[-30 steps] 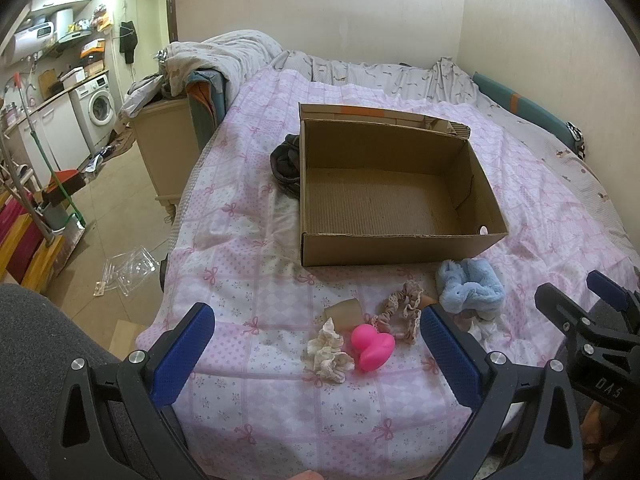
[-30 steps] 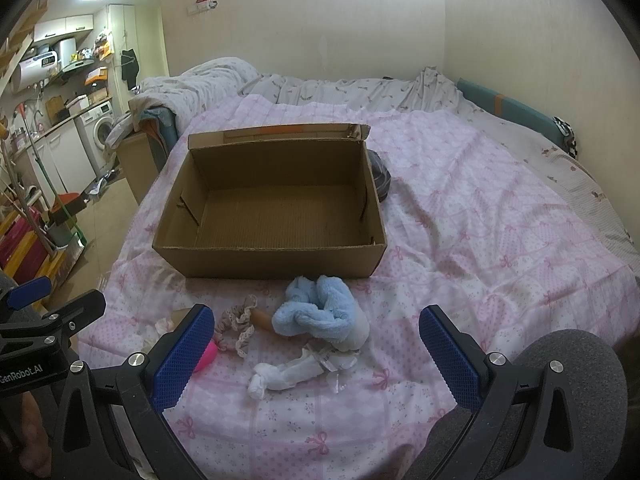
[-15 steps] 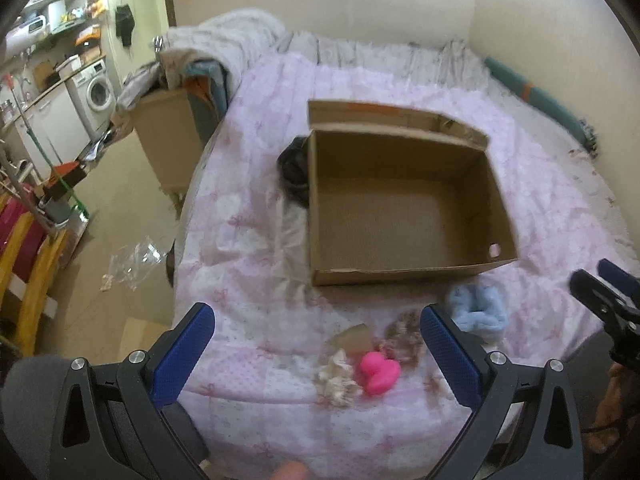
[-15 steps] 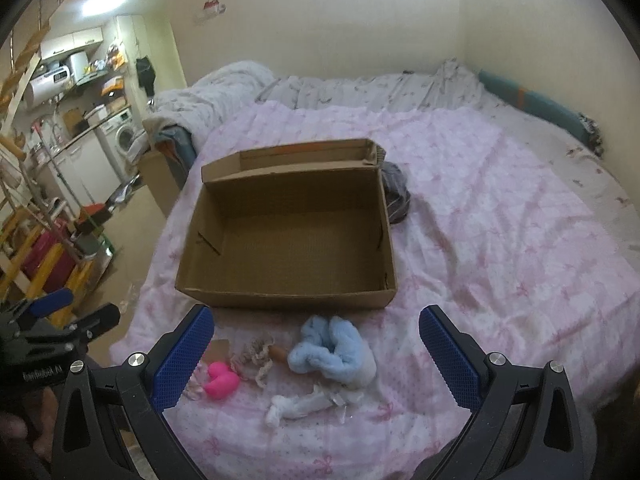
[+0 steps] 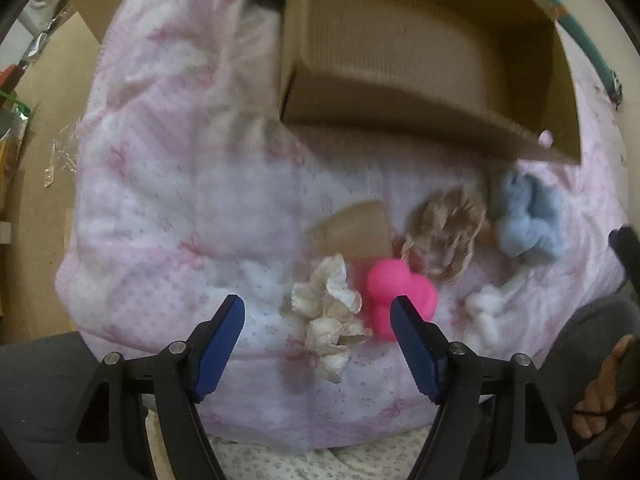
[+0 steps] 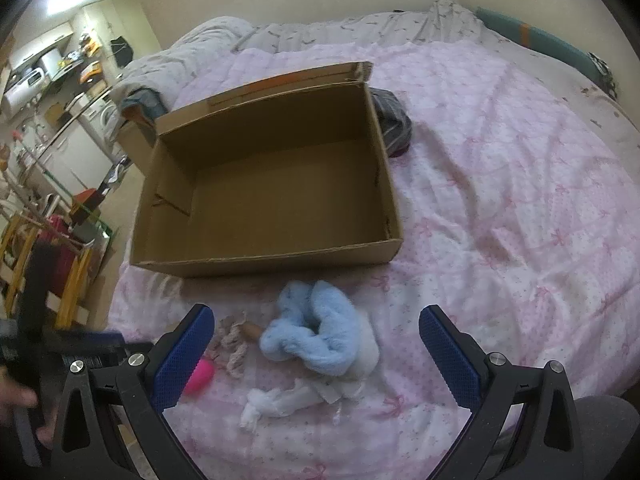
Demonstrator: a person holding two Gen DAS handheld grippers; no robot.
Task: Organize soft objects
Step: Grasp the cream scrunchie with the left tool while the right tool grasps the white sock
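The cream ruffled scrunchie (image 5: 328, 312) lay stretched out lengthwise, its long axis running straight away from the left gripper (image 5: 316, 312), pretty much centered between the two blue pads and touching neither. Those jaws had just been narrowing but were still apart, nothing pinched. The pink squishy toy (image 5: 394, 292) sat right against the far jaw's tip, lobes pointing back toward the gripper. Past the jaw tips were a tan flat piece (image 5: 356, 228), a beige braided scrunchie (image 5: 448, 232) and the fluffy blue scrunchie (image 5: 524, 220), with a white knotted cloth (image 5: 488, 308) outside the right-hand jaw. That view was blurry, so finer detail was hard to call.

From the right gripper (image 6: 316, 336), the blue scrunchie (image 6: 320, 336) lay curled in a U between the spread jaws, open end pointing toward the cardboard box (image 6: 264, 256), not touched by either pad. The white cloth (image 6: 280, 400) lay stretched crosswise, closer to the camera, also inside the gap. The pink toy (image 6: 200, 376) peeked from behind the left-hand pad.

Everything sat on a pink quilt with bows (image 6: 500, 200) on a bed, near its edge. The box stood open and empty just beyond the jaws, a dark bundle (image 6: 392, 120) at its far corner. A washing machine (image 6: 100, 116) and shelves showed off to the side.

The left gripper pointed straight down at the quilt; the right one was tilted down at an angle.
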